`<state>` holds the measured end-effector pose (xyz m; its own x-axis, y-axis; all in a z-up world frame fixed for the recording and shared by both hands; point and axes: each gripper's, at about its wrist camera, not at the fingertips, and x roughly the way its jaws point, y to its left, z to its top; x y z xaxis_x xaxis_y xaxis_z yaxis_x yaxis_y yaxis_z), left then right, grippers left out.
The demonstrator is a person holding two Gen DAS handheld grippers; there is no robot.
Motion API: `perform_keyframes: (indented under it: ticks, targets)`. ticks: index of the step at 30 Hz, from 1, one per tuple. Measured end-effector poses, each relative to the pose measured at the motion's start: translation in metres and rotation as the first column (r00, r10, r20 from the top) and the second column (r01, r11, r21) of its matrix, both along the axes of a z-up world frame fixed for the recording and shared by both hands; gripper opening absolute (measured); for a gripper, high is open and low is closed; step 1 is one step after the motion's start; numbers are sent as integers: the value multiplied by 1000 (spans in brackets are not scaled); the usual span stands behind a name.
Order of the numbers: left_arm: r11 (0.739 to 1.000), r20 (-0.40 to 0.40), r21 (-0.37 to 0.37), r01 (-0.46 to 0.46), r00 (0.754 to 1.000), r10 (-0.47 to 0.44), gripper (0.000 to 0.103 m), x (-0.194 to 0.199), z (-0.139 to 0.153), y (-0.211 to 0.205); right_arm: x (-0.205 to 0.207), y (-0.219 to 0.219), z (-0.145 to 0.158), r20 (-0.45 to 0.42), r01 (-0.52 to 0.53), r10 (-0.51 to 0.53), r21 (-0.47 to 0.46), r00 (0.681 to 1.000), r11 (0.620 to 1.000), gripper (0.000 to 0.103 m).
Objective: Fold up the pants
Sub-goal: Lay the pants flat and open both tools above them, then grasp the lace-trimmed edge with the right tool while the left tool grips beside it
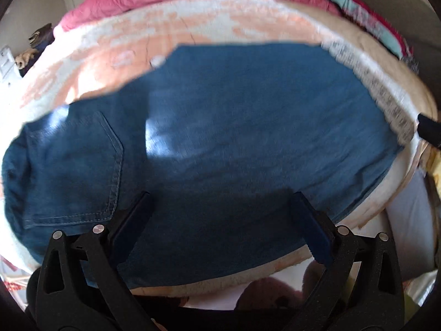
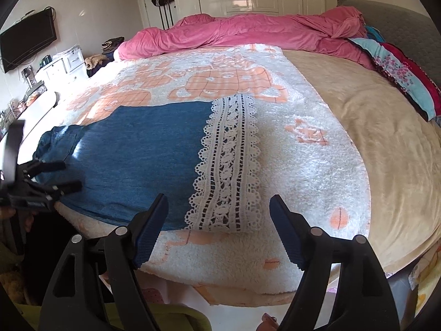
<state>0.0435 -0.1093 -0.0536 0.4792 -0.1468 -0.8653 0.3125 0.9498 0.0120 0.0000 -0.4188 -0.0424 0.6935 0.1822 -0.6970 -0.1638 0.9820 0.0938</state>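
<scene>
Pants [image 2: 132, 149]: flat blue denim, lace-trimmed hem

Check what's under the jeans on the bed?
The jeans lie flat on a white-and-orange fleece blanket, which shows all around them, with a beige blanket beside it. The lace cuff rests on the fleece too. Anything directly beneath the denim is covered.

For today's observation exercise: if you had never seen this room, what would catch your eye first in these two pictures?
First the blue pants, spread flat on the near part of the bed, with a wide white lace hem at their right end. Next the crumpled pink duvet, heaped along the far side of the bed, behind the peach-and-white blanket that the pants lie on. Both grippers, left and right, hang over the near edge with jaws open and empty.
</scene>
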Motion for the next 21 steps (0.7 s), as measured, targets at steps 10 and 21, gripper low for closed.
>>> perform_keyframes:
  ticks: [10,21]
  targets:
    - [998,69,-44,39,997,-36,93,1,37,-6,1,-15,-11,-9,26,-25,61,1000,998,75]
    - [970,130,-61,235,965,-226,93,76,74,-88,13,-21,-17,-35,34,-29,172,999,984,75]
